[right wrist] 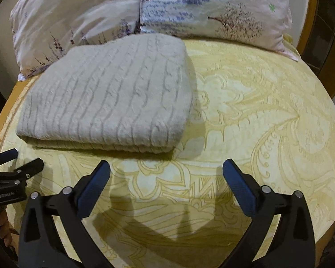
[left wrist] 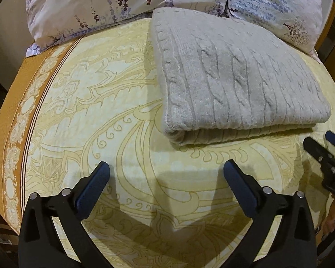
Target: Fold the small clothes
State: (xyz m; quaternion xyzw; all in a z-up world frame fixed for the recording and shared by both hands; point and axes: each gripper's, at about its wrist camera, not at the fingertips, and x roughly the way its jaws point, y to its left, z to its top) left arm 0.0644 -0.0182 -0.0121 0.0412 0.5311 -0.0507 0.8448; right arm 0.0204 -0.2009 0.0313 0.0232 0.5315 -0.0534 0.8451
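Sweater [left wrist: 234,78] folded on bedspread [left wrist: 100,111], beyond both grippers' spread fingers [left wrist: 102,174], untouched

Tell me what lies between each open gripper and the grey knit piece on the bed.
Nothing visible does. The left gripper and the right gripper, both open, hover short of the folded grey cable-knit garment; only bare yellow patterned bedspread lies between. The floral pillows sit behind it.
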